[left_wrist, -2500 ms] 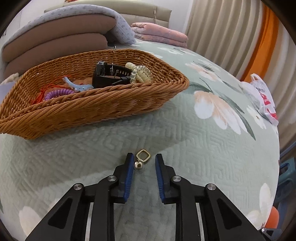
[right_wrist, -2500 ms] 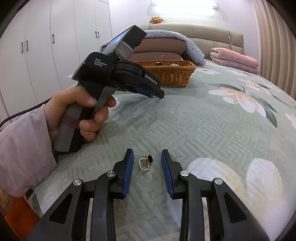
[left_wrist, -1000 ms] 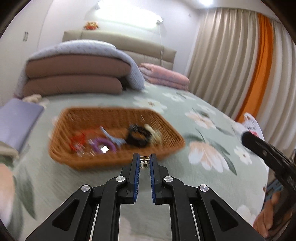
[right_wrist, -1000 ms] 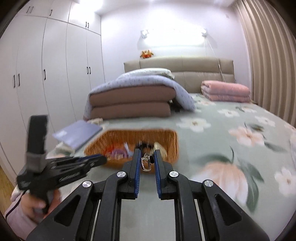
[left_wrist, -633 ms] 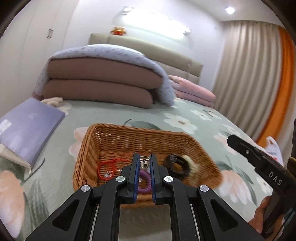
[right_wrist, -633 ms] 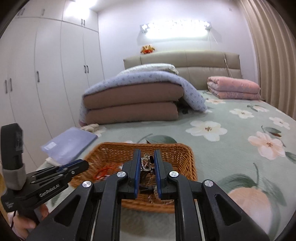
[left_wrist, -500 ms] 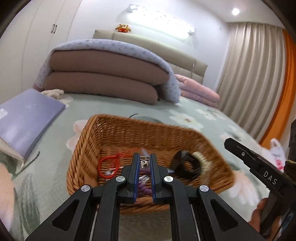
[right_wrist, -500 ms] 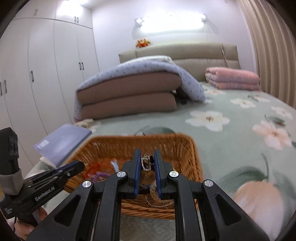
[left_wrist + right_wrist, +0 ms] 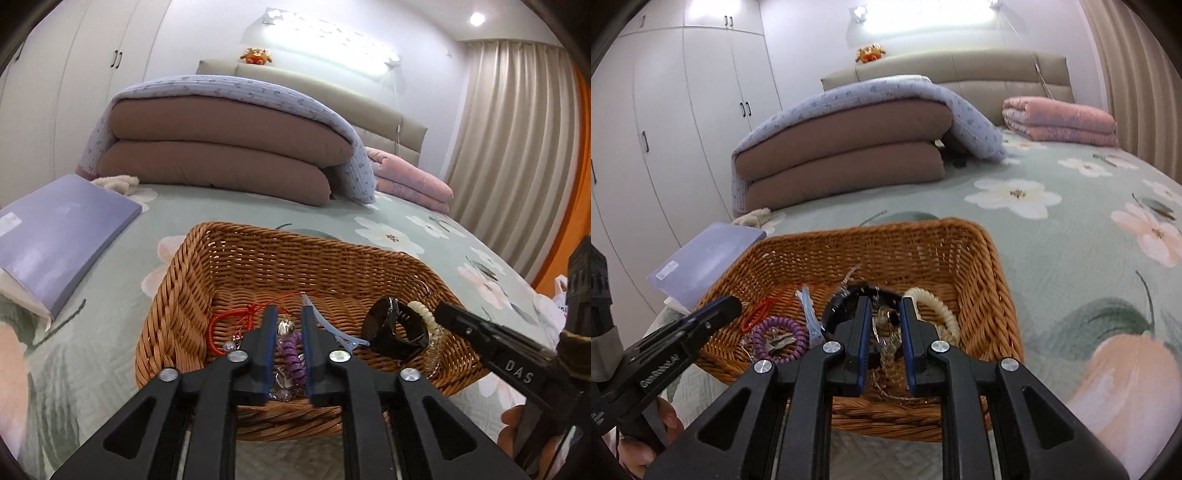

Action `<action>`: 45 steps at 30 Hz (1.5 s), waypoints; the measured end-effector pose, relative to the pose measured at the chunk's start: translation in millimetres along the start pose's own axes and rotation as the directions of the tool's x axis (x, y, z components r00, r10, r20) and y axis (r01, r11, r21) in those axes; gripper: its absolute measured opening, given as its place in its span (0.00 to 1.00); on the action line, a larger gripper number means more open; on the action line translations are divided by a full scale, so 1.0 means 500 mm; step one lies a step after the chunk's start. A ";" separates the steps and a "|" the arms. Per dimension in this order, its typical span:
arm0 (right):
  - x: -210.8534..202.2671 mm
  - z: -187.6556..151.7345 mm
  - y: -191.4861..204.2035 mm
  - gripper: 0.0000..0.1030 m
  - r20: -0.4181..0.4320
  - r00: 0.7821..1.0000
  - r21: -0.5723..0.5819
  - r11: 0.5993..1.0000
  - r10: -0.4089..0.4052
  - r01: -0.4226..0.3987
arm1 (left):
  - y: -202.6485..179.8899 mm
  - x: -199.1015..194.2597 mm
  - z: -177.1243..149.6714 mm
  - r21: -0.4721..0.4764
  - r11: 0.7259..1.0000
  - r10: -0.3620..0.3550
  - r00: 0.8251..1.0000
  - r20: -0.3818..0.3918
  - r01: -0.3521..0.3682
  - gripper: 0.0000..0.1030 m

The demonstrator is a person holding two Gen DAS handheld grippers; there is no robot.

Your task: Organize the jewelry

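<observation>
A wicker basket [image 9: 295,236] sits on the flowered bedspread. It holds a red cord [image 9: 225,321], a purple coil tie [image 9: 291,354], a blue clip [image 9: 332,328], a black watch [image 9: 395,328] and a cream coil bracelet [image 9: 421,314]. My left gripper [image 9: 288,314] hangs over the basket's near left part. Its jaws are opening, and a small silver bell earring [image 9: 285,326] lies loose between them. My right gripper [image 9: 884,314] is over the basket [image 9: 997,280] too, above the watch [image 9: 846,299]. Its jaws are opening around a gold earring with a black stone [image 9: 886,321].
A purple book [image 9: 55,236] lies left of the basket. Folded brown quilts [image 9: 221,155] and a pink blanket [image 9: 410,181] lie behind it. The right gripper's body [image 9: 480,332] crosses the basket's right corner. White wardrobes [image 9: 683,129] stand to the left and curtains [image 9: 517,147] to the right.
Both grippers came forward and down until they hang over the basket. Their jaws, shut on the earrings before, have parted a little, and the earrings sit loose between the pads.
</observation>
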State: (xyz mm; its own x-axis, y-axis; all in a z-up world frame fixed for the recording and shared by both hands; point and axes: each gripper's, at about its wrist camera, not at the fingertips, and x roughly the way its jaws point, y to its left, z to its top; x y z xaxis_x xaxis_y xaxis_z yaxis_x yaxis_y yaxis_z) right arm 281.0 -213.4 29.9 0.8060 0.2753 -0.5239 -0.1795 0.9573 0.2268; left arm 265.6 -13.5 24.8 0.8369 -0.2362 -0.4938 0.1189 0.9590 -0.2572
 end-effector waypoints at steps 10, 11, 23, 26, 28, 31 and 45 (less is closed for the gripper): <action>-0.071 -0.003 0.000 0.54 0.113 0.992 0.013 0.999 -0.050 0.049 | -0.002 -0.040 -0.005 0.007 1.000 0.019 0.997 0.073 -0.020 0.53; -0.082 -0.005 0.004 0.54 0.122 0.990 0.009 0.998 -0.064 0.063 | -0.001 -0.049 -0.008 0.005 1.000 0.022 0.997 0.079 -0.022 0.53; -0.266 -0.125 0.069 0.58 0.110 0.989 -0.001 0.995 -0.100 0.101 | -0.030 -0.217 -0.074 0.012 1.000 0.025 0.997 0.067 -0.026 0.53; -0.293 -0.153 0.092 0.58 0.083 0.992 -0.006 0.996 -0.092 0.093 | -0.042 -0.270 -0.101 0.033 0.998 0.052 0.997 0.053 -0.054 0.57; -0.315 -0.174 0.110 0.58 0.112 0.989 -0.033 0.994 -0.099 0.104 | -0.044 -0.301 -0.123 0.049 0.994 0.093 0.993 0.075 -0.097 0.64; -0.340 -0.203 0.128 0.58 0.206 0.970 -0.073 0.986 -0.132 0.149 | -0.039 -0.331 -0.163 0.064 0.990 0.114 0.985 0.133 -0.123 0.71; -0.312 -0.215 0.128 0.65 0.180 0.975 -0.097 0.984 -0.129 0.148 | -0.040 -0.316 -0.206 0.062 0.983 0.163 0.975 0.153 -0.174 0.72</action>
State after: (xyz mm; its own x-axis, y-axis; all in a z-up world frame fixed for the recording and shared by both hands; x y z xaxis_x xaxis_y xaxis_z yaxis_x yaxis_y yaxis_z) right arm 83.2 -185.5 38.1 0.9108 0.1291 -0.3923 -0.1119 0.9915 0.0665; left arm 76.0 -11.3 22.3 0.9170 -0.0502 -0.3956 0.0046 0.9933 -0.1154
